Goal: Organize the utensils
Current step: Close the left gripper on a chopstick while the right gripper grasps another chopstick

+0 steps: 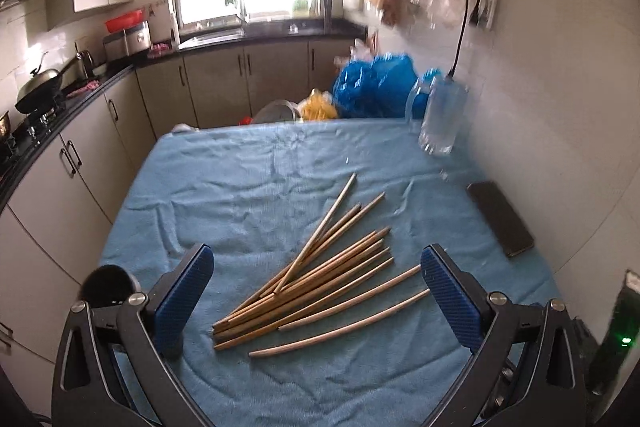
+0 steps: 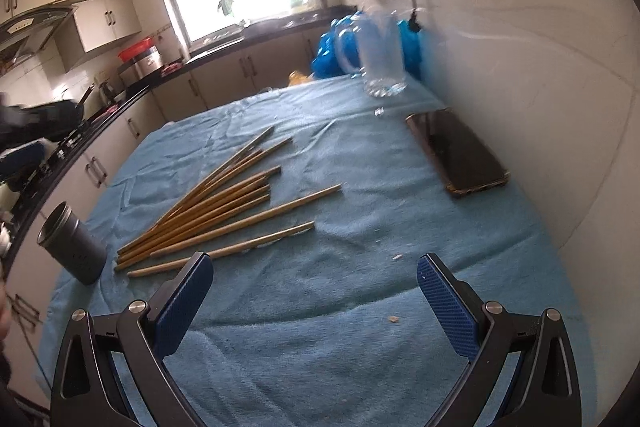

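Both hand-held grippers, left [image 1: 316,269] and right [image 2: 314,277], gape empty above chopsticks [image 1: 320,275].

Left gripper [image 1: 316,269]: black frame with triangular cut-outs along each side, round silver screws at the finger pivots. Fingers [image 1: 182,301] black, faced with blue pads in a fine cross-hatched texture, rounded at the tips.

Right gripper [image 2: 315,277]: same build. Black arms with cut-out windows, two silver screw heads per side. Pads [image 2: 448,307] deep blue, diamond-patterned. Blue edging visible along the lower inner frame. No cables, markings, sleeves or skin clearly made out.
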Demonstrator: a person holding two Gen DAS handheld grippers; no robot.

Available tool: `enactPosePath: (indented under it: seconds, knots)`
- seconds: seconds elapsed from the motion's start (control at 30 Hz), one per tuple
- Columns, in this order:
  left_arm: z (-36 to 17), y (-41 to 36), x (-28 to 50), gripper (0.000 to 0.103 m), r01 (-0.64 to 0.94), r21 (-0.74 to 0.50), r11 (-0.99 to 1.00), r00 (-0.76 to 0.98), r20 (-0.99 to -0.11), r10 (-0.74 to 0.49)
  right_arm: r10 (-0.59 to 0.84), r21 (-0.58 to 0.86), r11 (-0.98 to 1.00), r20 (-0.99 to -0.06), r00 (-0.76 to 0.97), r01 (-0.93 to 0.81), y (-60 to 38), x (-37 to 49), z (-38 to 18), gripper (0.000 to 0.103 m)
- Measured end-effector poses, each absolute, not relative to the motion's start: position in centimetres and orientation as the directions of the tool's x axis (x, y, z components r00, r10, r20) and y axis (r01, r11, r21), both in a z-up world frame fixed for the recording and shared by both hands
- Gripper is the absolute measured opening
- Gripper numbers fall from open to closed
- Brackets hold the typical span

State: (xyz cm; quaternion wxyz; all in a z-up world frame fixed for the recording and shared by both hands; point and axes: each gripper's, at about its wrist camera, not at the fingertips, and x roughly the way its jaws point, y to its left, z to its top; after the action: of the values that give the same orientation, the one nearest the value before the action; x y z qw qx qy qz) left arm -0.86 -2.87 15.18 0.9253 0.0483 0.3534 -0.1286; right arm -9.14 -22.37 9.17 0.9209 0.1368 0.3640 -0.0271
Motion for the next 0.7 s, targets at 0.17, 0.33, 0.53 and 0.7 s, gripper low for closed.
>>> enactPosePath:
  seconds: [0.17,0.33,0.53,0.7]
  knots:
    - [12.2,-3.6,3.0,0.100,0.247,0.024,0.969,0.686,-0.711,-0.157,0.132,0.257,0.963,-0.725,0.676,0.088,-21.0,-5.8,8.0,0.097]
    - [9.6,-3.9,8.0,0.077,0.211,-0.032,0.977,0.615,-0.772,-0.158,0.136,0.245,0.965,-0.767,0.626,0.090,-19.3,-2.1,6.5,0.089]
    - [5.8,-4.7,12.1,0.077,0.182,-0.002,0.983,0.566,-0.817,-0.107,0.105,0.192,0.978,-0.799,0.593,0.086,-17.6,0.3,4.6,0.085]
    - [3.3,-4.9,13.8,0.064,0.196,0.030,0.980,0.530,-0.844,-0.080,0.095,0.177,0.980,-0.809,0.579,0.087,-17.1,0.9,3.7,0.085]
